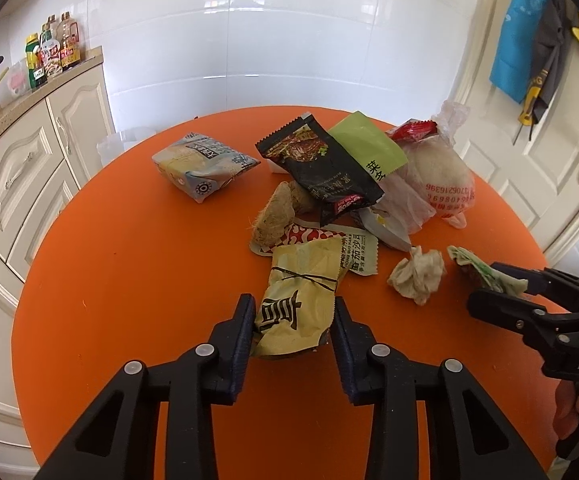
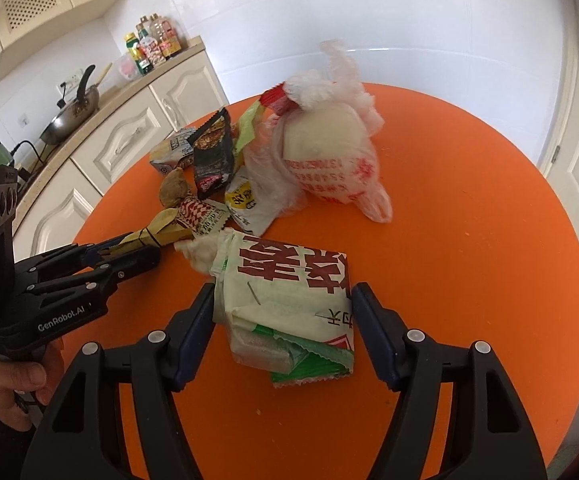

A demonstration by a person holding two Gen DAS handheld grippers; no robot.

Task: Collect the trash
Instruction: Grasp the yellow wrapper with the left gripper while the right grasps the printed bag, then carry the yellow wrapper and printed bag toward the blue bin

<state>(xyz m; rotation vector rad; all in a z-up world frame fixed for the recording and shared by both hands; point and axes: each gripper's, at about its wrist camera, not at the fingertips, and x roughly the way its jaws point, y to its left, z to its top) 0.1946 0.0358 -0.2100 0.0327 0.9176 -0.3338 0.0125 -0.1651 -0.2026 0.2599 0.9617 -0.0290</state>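
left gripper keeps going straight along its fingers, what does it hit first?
The yellow-green wrapper already sits between the left gripper's fingers, so that comes first. Beyond it lies the red-and-white sachet, though depth is uncertain.

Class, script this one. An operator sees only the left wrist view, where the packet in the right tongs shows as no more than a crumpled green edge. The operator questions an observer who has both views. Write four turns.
Operator: What sits between the right tongs? All I see is a crumpled green edge.
Observer: It is a pale green packet with large red characters printed across its top face.
Operator: Does it look sealed?
Observer: It seems open. At its near end a brownish block shows from under the torn wrapper.
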